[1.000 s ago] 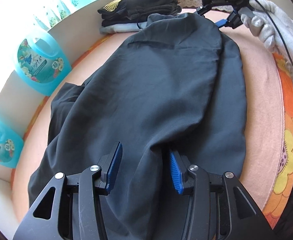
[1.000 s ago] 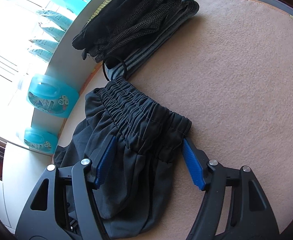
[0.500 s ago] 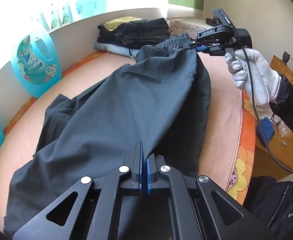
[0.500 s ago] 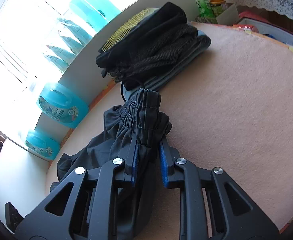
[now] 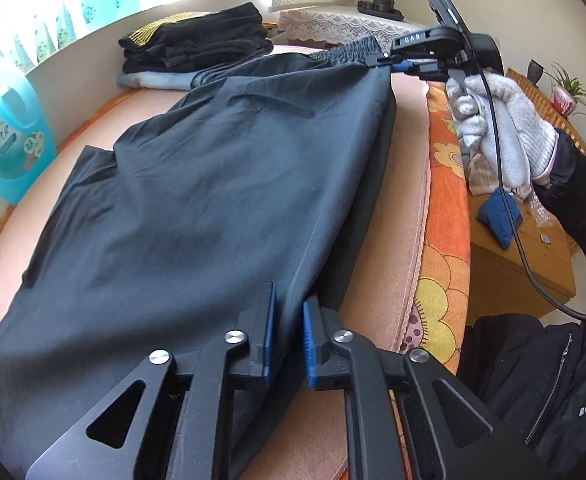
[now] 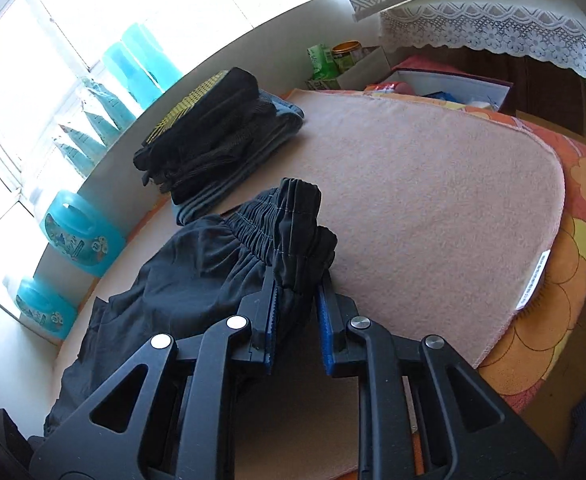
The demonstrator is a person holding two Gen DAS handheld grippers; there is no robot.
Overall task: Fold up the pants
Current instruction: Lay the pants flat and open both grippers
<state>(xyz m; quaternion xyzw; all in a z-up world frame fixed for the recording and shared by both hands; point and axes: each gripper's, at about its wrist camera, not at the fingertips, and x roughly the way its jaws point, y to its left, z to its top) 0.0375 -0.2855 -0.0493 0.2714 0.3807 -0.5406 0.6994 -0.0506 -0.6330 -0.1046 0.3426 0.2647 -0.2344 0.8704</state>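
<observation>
The pants' [image 5: 221, 184] hem is hidden behind my left gripper [image 5: 288, 340], whose jaws have just eased slightly apart, cloth between; my right gripper [image 6: 296, 320] pinches their waistband [image 6: 293, 216].

Folded clothes stack [image 6: 217, 136], blue detergent jugs [image 5: 7, 136]

This is looking like a lived-in room of a home, with daylight pouring through a window [image 6: 45, 52] at the far left and turquoise detergent bottles [image 6: 79, 240] standing along its white sill. A stack of folded clothes [image 6: 213, 140] is sitting on a pink blanket [image 6: 433, 216] that is covering an orange flowered bedspread [image 5: 445, 184]. A lace-edged cloth [image 6: 493, 24] is draping furniture at the far right, and a potted plant [image 5: 569, 92] is standing beyond a wooden cabinet [image 5: 521, 264].
</observation>
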